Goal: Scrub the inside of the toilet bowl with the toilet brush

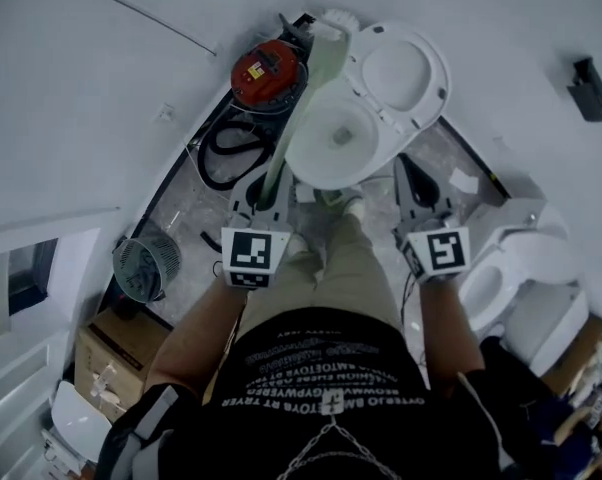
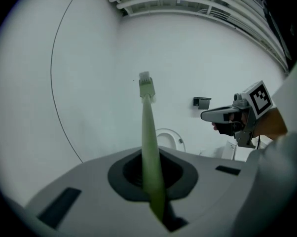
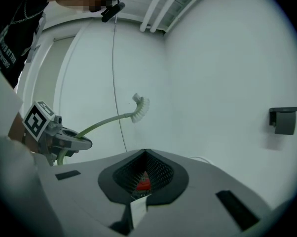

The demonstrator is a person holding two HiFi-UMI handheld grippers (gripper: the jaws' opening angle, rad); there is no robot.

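Your left gripper (image 1: 266, 196) was clamped shut on the bottom end of the pale green toilet brush (image 1: 306, 88). The handle ran away from you towards 12 o'clock. Its bristle head (image 1: 338, 16) was raised in the air past the far rim of the toilet bowl (image 1: 303, 166), so it was not inside the bowl. Your right gripper (image 1: 413, 183) hung at 2 o'clock of the left one with its jaws together, holding nothing I could name.

The main risk was probably the long lever. You held the brush only at its tail, and the right gripper view showed the handle bowed. A hard push against the porcelain could have twisted the handle in the jaws, or made it spring back and flick water.

On the way down, the head could also have struck the raised seat (image 1: 436, 78) at 1 o'clock. Drifting left, it could have hit the red canister (image 1: 266, 68) at 11 o'clock.

If the head was wet, it could have dripped on the floor behind the bowl, but I could not tell whether it was.
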